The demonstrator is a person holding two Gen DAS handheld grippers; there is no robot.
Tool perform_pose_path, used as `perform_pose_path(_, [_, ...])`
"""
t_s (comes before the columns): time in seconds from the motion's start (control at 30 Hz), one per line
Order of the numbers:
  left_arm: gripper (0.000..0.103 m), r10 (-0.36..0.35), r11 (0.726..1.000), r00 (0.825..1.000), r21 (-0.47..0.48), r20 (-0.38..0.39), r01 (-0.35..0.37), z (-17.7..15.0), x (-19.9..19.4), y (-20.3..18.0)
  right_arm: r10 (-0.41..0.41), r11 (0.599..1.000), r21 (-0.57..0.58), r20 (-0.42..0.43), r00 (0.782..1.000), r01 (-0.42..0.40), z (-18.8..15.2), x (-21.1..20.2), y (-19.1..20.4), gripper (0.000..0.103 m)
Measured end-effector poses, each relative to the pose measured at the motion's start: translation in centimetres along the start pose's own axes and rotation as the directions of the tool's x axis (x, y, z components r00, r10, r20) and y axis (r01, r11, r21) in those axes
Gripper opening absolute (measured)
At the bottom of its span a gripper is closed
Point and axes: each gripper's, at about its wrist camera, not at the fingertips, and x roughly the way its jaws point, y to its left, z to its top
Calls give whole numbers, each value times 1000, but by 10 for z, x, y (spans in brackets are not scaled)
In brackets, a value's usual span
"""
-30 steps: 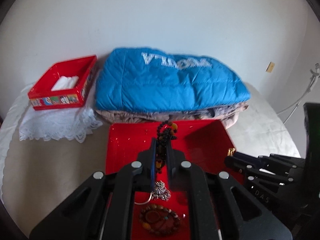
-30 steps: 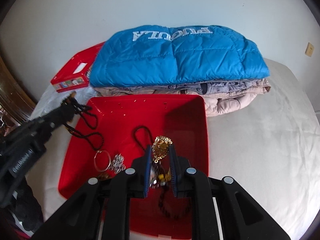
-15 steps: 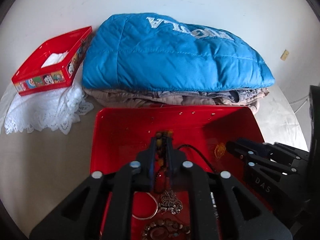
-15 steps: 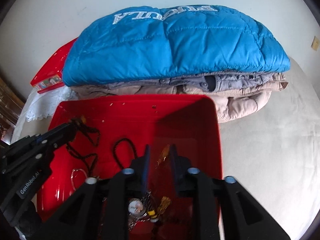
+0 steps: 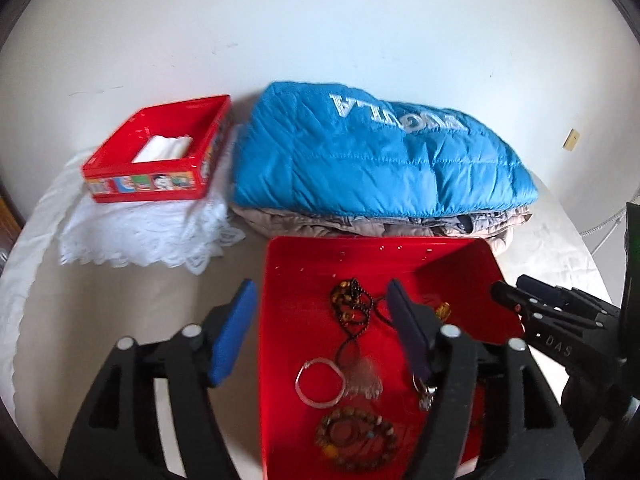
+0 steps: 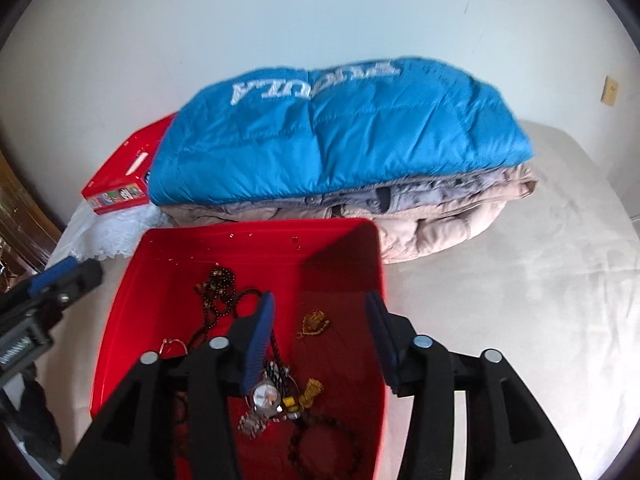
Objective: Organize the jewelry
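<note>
A red tray (image 5: pixel 288 280) (image 6: pixel 256 236) on the bed holds the jewelry. A dark bead necklace (image 5: pixel 352 304) (image 6: pixel 218 292), a silver ring (image 5: pixel 320 380), a brown bead bracelet (image 5: pixel 356 436), a small gold piece (image 6: pixel 314 322) and a wristwatch (image 6: pixel 262 400) lie in it. My left gripper (image 5: pixel 320 320) is open and empty, straddling the tray's left wall. My right gripper (image 6: pixel 320 328) is open and empty above the gold piece. The right gripper's fingers show in the left view (image 5: pixel 520 300), and the left gripper's in the right view (image 6: pixel 60 276).
A folded blue quilted jacket (image 5: pixel 380 160) (image 6: pixel 340 132) lies on beige clothes right behind the tray. A small red tin (image 5: pixel 156 152) (image 6: pixel 116 184) stands on white lace (image 5: pixel 140 232) at the back left. White bedding (image 6: pixel 520 280) spreads to the right.
Both grippers have opened and pulled back. The left let go of the bead necklace and the right let go of the gold piece; both now lie in the tray.
</note>
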Motion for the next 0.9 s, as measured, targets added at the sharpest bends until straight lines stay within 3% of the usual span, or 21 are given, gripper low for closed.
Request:
perform_pose_path(0.07, [72,-12,1000,1000,-5,12,13,-5,-15,2,3,1000,-2,17,1000,-2,-3,-14,-2,55])
perform_pose_path(0.2, [91,22,999,998,23,56,-24,-23,-51,1,16,1000,-17,61,998,-15,-17,-49,0,69])
perform_pose_path(0.3, [94,48,998,995,36,83,-52,-39,-73,-1,30,999,-38,87,996,-27,-28,-72,4,80])
perform_pose_path(0.4, [98,31,999,996,27,78,-33,-53,-88,-3,40,999,-40,97,994,-37,-38,-92,11,89])
perform_pose_path(0.53, [100,46,999,998,26,43,-47,-74,-95,-7,1,999,-37,89,996,2,-54,-109,20,99])
perform_pose_path(0.7, [100,49,999,999,12,1,-49,-84,-87,-5,-30,998,-45,39,999,31,-64,-112,24,99])
perform_pose_path(0.9, [100,52,999,996,-5,-69,-53,-87,-56,5,26,999,-29,-3,1000,-26,-68,-97,15,99])
